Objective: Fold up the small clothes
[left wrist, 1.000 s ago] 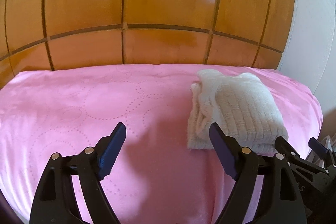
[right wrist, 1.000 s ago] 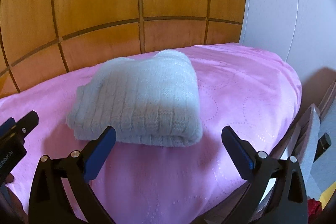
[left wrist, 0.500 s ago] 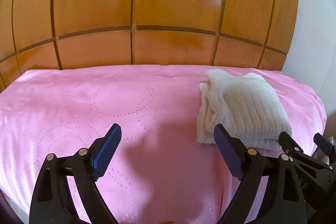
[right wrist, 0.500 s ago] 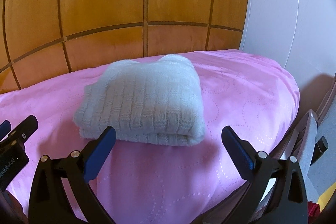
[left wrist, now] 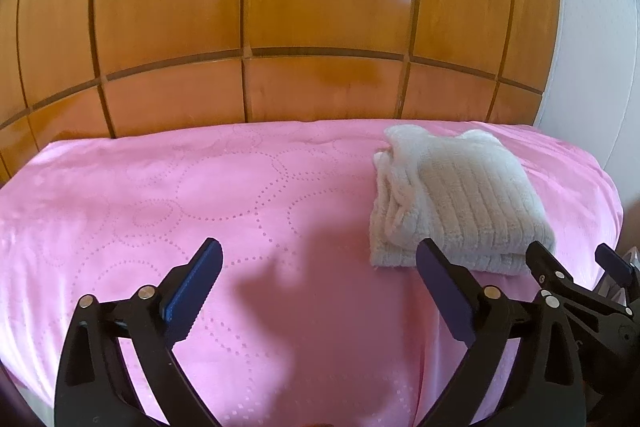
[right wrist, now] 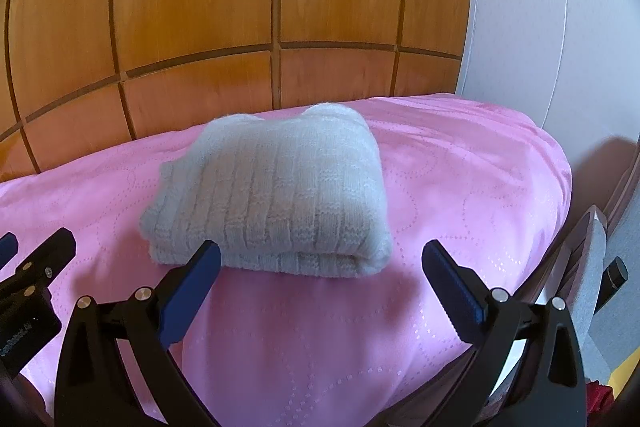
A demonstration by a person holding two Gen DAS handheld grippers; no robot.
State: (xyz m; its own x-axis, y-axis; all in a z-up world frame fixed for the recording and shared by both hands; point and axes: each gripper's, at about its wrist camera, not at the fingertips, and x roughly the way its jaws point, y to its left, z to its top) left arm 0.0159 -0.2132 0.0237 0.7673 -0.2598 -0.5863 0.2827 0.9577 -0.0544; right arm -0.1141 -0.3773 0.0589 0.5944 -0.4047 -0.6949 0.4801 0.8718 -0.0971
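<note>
A white knitted garment (left wrist: 464, 199) lies folded into a thick rectangle on the pink bedspread (left wrist: 200, 195), toward its right end. My left gripper (left wrist: 318, 251) hovers over bare spread to the left of it, jaws still opening, nothing between them. In the right wrist view the same folded garment (right wrist: 280, 195) sits just beyond my right gripper (right wrist: 320, 255), which stands open and empty, its left finger in front of the garment's near edge. The right gripper's fingers (left wrist: 576, 283) also show at the lower right of the left wrist view.
A glossy wooden panelled wall (left wrist: 280, 27) rises right behind the bed. A pale textured wall (right wrist: 540, 27) stands to the right. Past the bed's right edge are a grey chair back (right wrist: 596, 267) and something red (right wrist: 598, 391) low down.
The left gripper's jaws have spread wider and it has drawn back a little from the garment. The right gripper has stayed put, open.
</note>
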